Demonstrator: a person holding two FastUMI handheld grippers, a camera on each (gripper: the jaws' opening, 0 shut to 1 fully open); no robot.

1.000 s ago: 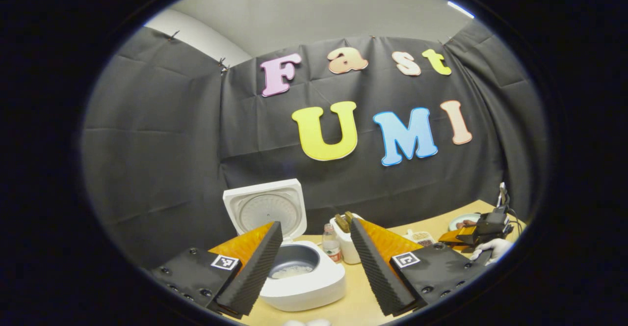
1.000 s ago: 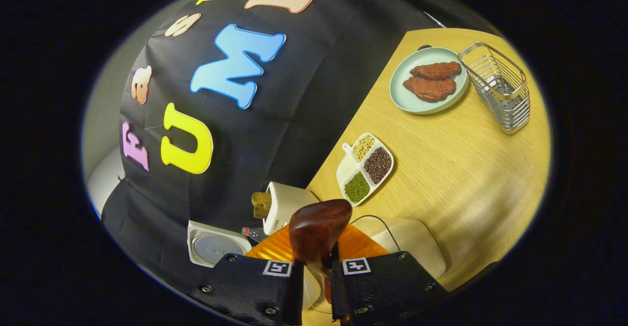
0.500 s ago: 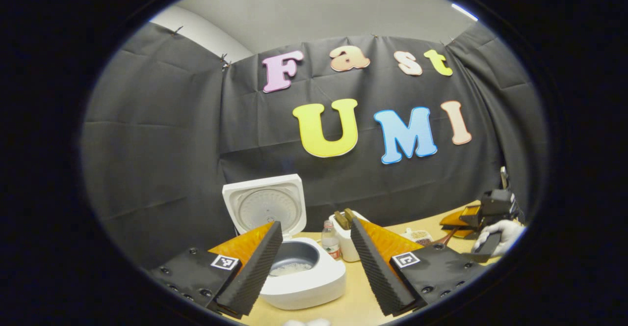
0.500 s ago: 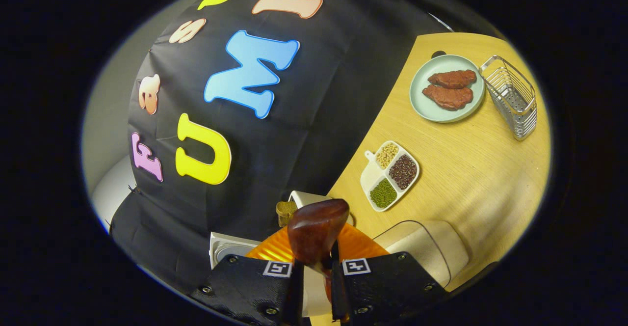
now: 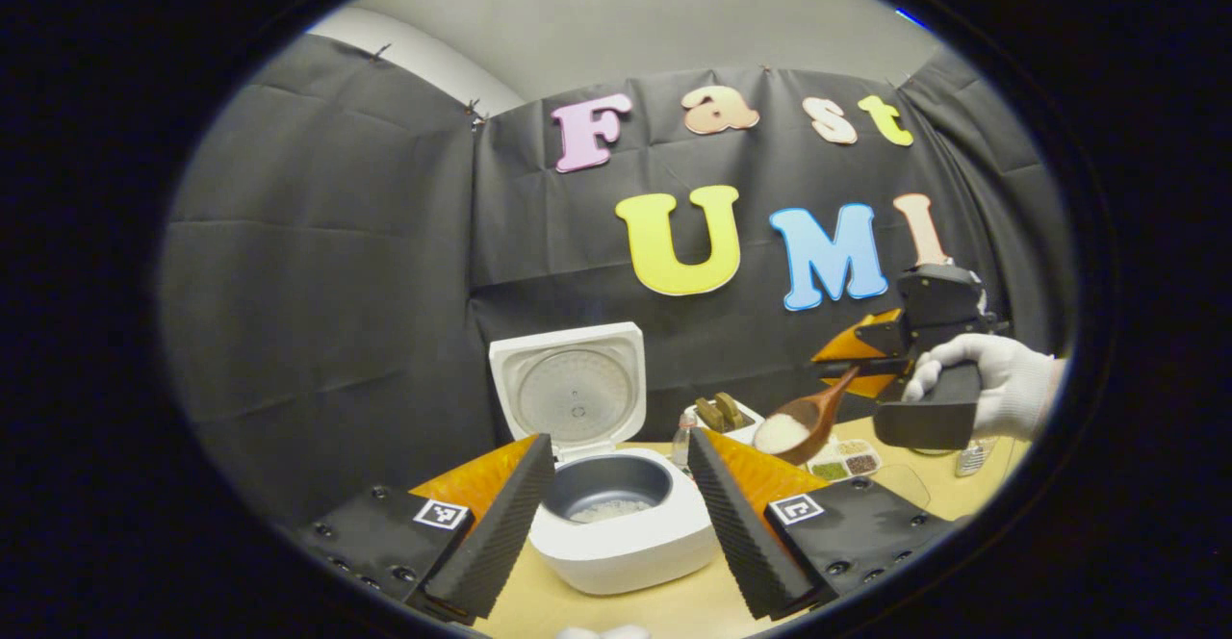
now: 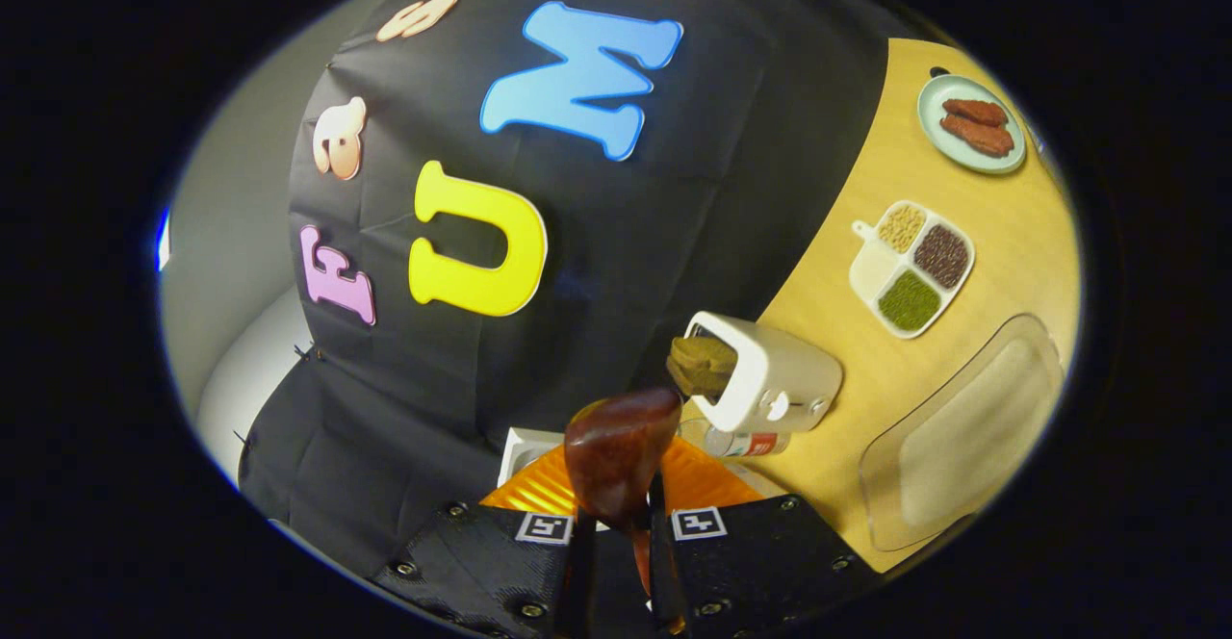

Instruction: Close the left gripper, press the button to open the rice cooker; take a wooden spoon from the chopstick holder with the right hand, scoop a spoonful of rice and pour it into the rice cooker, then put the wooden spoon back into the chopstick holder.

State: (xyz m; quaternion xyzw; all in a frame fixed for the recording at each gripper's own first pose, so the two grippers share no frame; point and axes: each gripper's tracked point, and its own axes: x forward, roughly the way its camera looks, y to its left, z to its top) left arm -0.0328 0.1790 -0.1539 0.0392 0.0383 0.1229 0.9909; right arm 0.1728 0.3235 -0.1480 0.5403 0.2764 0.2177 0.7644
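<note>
your right gripper (image 6: 616,533) pinches the handle of the wooden spoon (image 5: 807,420) between both fingers. it is one dark reddish-brown spoon, smooth and glossy, its rounded bowl heaped with white rice (image 5: 781,433). in the left gripper view it hangs in the air to the right of the rice cooker (image 5: 626,523), near the far chopstick holder (image 5: 724,418), and your gloved hand (image 5: 996,394) grips the tool behind it.

your left gripper (image 5: 616,514) has its two ribbed fingers spread wide, with nothing between them, framing the one white rice cooker. its square lid (image 5: 570,391) stands upright, with a round metal plate inside, and the dark pot holds a thin layer of rice.

in the right gripper view the white, rounded chopstick holder (image 6: 775,384) keeps brown wooden pieces in its mouth. beyond it on the pale wood table (image 6: 1001,206) lie one four-part dish (image 6: 912,268) of grains, one green plate (image 6: 970,124) with two brown slabs, and one clear tray (image 6: 962,432).
</note>
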